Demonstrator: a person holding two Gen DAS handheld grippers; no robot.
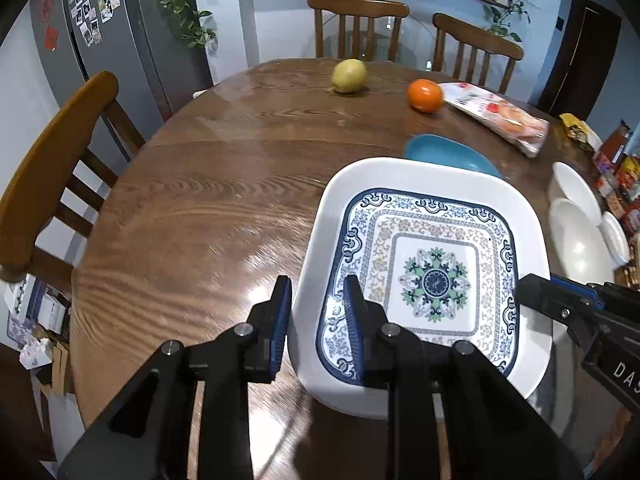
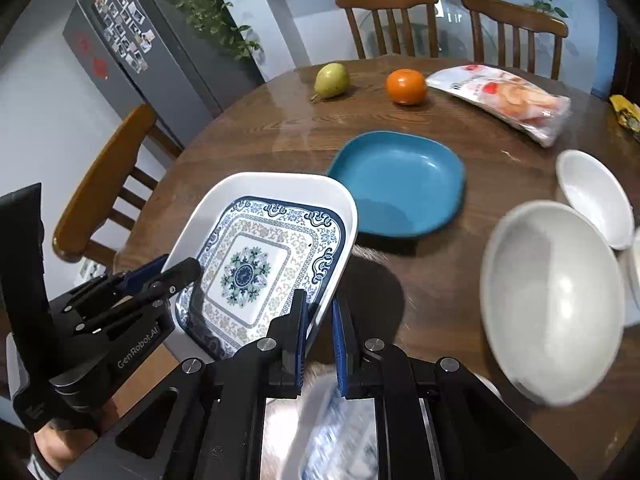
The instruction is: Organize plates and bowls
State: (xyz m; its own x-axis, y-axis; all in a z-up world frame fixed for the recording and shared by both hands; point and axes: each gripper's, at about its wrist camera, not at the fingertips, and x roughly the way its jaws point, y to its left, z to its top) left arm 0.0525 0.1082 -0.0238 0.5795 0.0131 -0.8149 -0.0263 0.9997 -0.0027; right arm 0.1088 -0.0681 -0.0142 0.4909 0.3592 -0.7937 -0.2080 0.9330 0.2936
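A white square plate with a blue floral pattern (image 1: pixel 432 276) (image 2: pixel 256 264) hangs tilted above the wooden table, casting a shadow on it. My left gripper (image 1: pixel 318 308) is shut on its left rim, one pad inside and one outside. My right gripper (image 2: pixel 320 320) is shut on the opposite rim. Each gripper shows in the other's view: the right gripper (image 1: pixel 536 296) and the left gripper (image 2: pixel 176 276). A blue square plate (image 2: pixel 400 184) (image 1: pixel 448 152) lies on the table just beyond. Two white bowls (image 2: pixel 552 300) (image 2: pixel 596 196) sit to the right.
A pear (image 2: pixel 331 79), an orange (image 2: pixel 406 86) and a snack bag (image 2: pixel 504 100) lie at the far side of the table (image 1: pixel 180 208). Wooden chairs (image 1: pixel 44 184) ring it. A blurred patterned white dish (image 2: pixel 332 432) shows below my right gripper. Packets (image 1: pixel 616 168) crowd the right edge.
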